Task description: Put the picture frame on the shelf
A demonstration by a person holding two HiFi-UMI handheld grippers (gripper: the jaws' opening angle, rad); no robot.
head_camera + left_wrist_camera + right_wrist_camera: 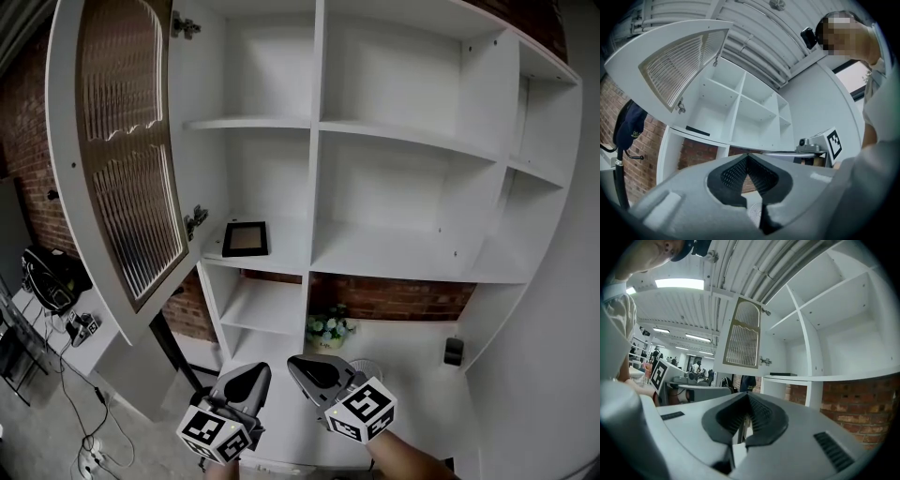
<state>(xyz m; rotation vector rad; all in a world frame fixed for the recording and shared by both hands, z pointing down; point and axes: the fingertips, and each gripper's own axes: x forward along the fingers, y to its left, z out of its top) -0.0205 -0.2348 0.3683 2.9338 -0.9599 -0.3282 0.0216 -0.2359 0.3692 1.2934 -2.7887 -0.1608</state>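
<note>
A dark picture frame (pixel 246 238) lies flat on the left middle shelf (pixel 281 262) of a white cabinet. It shows as a thin dark slab on that shelf in the left gripper view (pixel 698 131) and in the right gripper view (pixel 783 374). Both grippers hang low in the head view, well below and in front of the frame. My left gripper (pixel 255 371) is shut with nothing in it, jaw tips together (pixel 747 155). My right gripper (pixel 298 361) is shut and empty too (pixel 748 394); its marker cube (pixel 361 410) faces the camera.
The cabinet door (pixel 122 150) with a ribbed panel stands open at the left. A small pot of flowers (pixel 328 329) and a dark object (pixel 454 351) sit on the lower counter against a brick wall (pixel 394 298). A bag (pixel 52 277) and cables lie at the far left.
</note>
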